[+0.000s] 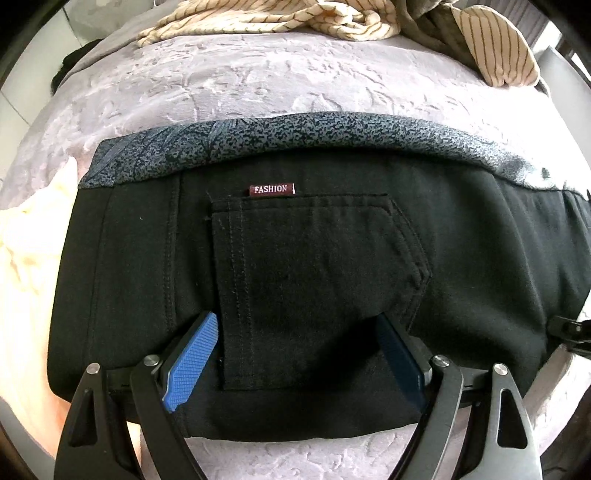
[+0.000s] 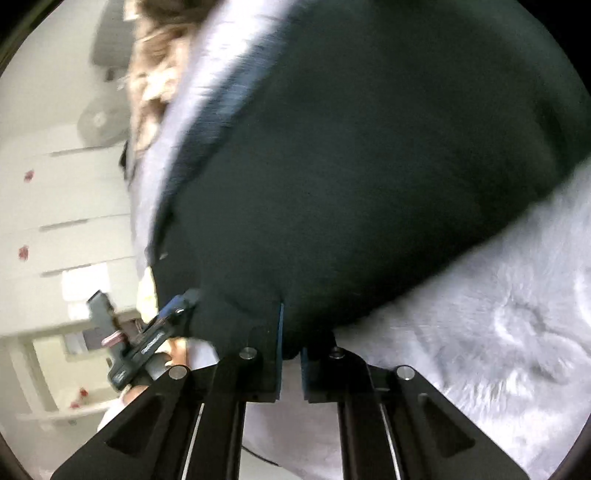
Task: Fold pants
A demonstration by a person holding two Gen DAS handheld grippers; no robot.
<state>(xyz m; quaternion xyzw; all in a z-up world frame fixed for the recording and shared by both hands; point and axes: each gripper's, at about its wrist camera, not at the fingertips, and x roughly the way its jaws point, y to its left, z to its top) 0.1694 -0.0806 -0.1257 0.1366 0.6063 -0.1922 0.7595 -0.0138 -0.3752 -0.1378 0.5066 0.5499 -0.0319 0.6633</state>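
Black pants (image 1: 314, 258) lie folded on a lilac bedspread (image 1: 258, 85), with a back pocket, a red "FASHION" tag (image 1: 271, 189) and a speckled grey waistband (image 1: 295, 136) along the far edge. My left gripper (image 1: 295, 321) points down over the pocket, its blue pads (image 1: 192, 354) wide apart on the cloth and pinching nothing. In the blurred right wrist view, the pants (image 2: 369, 166) fill the frame and my right gripper (image 2: 291, 343) is shut on their near edge. The left gripper (image 2: 147, 343) also shows there at the left, in a hand.
A cream striped garment (image 1: 332, 18) is heaped at the back of the bed. A pale cream cloth (image 1: 26, 266) lies left of the pants. White drawers (image 2: 66, 229) stand beyond the bed's edge in the right wrist view. Bare bedspread (image 2: 498, 332) lies right of the pants.
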